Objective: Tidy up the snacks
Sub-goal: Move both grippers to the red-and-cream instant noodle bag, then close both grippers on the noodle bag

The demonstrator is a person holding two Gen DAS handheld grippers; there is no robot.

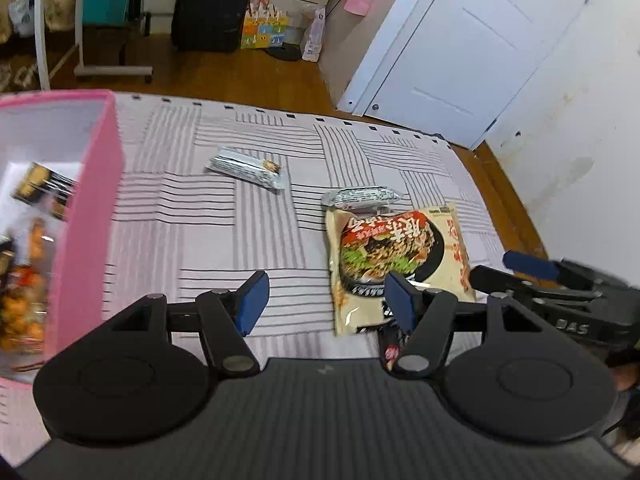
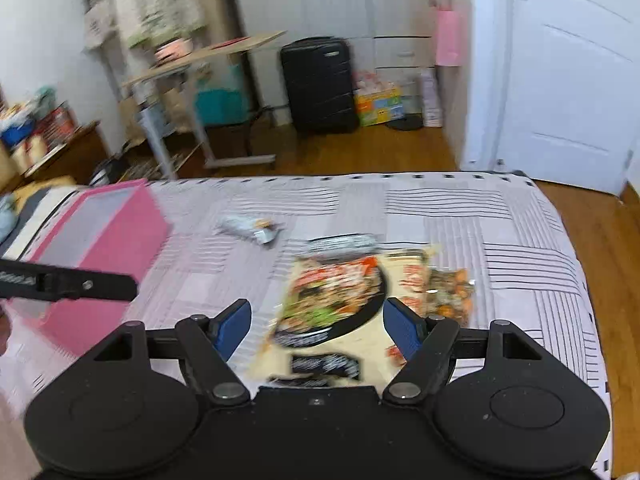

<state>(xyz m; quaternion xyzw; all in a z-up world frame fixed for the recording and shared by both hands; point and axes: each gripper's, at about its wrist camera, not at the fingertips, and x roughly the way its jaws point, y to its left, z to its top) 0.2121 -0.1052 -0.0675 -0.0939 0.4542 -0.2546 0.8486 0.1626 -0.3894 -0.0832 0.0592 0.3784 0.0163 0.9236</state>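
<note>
A pink box (image 1: 86, 216) at the left holds several snack packs. On the striped cloth lie two silver bars (image 1: 248, 170) (image 1: 360, 197) and a noodle packet (image 1: 396, 256). My left gripper (image 1: 326, 304) is open over bare cloth between the box and the packet, with nothing between its fingers. My right gripper (image 2: 316, 324) is open just above the noodle packet (image 2: 336, 300), its pads apart from it. A small clear pack of orange snacks (image 2: 448, 292) lies to the right of the packet. The right wrist view is blurred.
The cloth covers a bed (image 2: 500, 240) that ends at a wooden floor (image 2: 600, 240) on the right. Beyond it are a black suitcase (image 2: 318, 84), a rolling side table (image 2: 200, 80) and a white door (image 1: 460, 52).
</note>
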